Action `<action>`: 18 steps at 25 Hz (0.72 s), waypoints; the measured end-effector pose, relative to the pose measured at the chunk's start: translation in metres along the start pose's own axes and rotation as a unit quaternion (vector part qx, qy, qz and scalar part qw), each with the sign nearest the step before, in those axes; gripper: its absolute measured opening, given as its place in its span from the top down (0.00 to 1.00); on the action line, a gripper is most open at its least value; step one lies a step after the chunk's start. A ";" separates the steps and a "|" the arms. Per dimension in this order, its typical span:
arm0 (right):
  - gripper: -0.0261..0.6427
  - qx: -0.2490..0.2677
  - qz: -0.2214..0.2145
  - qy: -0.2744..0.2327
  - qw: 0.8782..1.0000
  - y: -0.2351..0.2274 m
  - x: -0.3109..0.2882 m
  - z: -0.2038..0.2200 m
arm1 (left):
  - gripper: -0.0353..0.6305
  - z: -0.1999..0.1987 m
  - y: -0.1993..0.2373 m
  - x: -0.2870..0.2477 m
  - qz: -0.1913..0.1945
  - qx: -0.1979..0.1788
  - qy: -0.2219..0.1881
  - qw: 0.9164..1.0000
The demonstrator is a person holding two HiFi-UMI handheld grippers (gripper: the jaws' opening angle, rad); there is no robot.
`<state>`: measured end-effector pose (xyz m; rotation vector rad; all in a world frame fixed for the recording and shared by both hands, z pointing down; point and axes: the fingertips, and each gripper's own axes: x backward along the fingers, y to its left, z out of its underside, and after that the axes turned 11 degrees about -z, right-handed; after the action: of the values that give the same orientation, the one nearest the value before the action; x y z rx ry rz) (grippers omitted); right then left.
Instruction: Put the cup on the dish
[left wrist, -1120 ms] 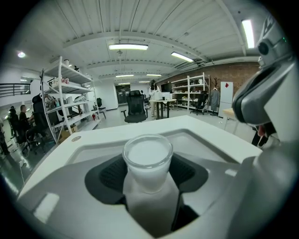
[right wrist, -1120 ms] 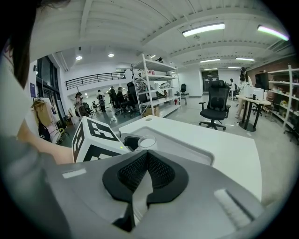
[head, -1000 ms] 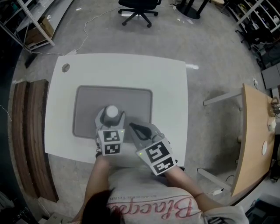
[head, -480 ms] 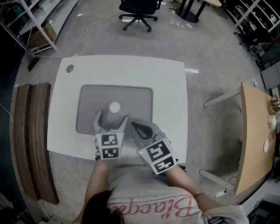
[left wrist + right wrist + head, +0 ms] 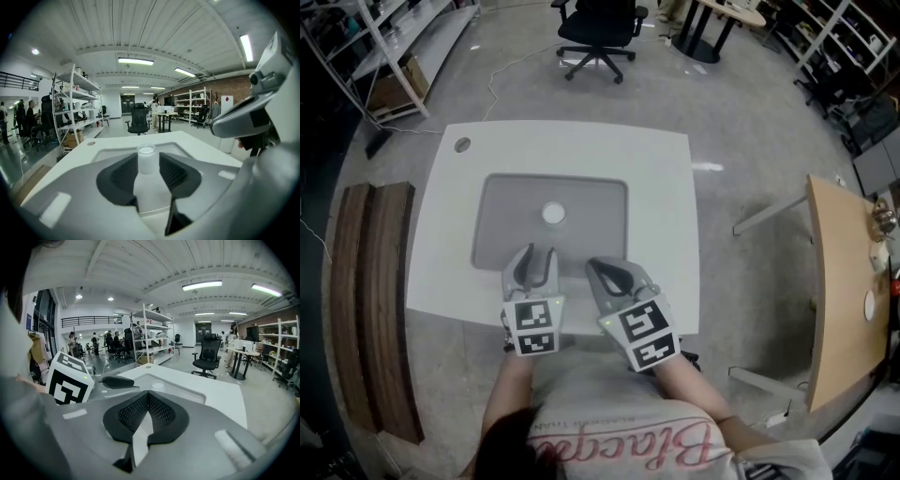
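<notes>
A small white cup stands upright on the grey dish, a shallow tray in the middle of the white table. My left gripper sits at the dish's near edge, a short way behind the cup and not touching it. Its jaws are closing with nothing between them. In the left gripper view the cup shows beyond the gap between the two dark pads. My right gripper is beside the left one at the near edge, shut and empty, its pads meeting in the right gripper view.
The white table has a small round cap at its far left corner. Wooden planks lie left of the table and a wooden tabletop stands to the right. An office chair stands beyond the table.
The left gripper let go of the cup and drew back toward the person, and its jaws have narrowed again. The cup stays upright on the dish. The right gripper hardly moved.
</notes>
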<state>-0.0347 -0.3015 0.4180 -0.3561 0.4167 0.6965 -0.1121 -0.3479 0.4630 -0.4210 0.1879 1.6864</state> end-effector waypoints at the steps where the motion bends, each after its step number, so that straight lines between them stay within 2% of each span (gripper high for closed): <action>1: 0.96 0.003 0.001 -0.001 1.000 0.003 0.002 -0.001 | 0.78 -0.003 0.002 0.005 -0.005 0.001 -0.007 1.000; 3: 0.96 0.013 0.003 -0.007 1.000 0.009 0.005 -0.003 | 0.95 -0.009 0.006 0.015 -0.010 0.006 -0.020 1.000; 9: 0.96 0.018 0.010 -0.044 0.999 0.024 0.018 -0.009 | 0.95 -0.022 0.002 0.046 0.010 0.003 -0.051 0.999; 18: 0.96 0.054 0.025 -0.058 0.997 0.053 0.038 -0.009 | 0.95 -0.036 0.000 0.086 0.016 0.016 -0.082 0.996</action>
<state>-0.0468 -0.2477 0.3824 -0.2021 0.3526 0.7369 -0.1157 -0.2820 0.3976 -0.2541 0.1010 1.7380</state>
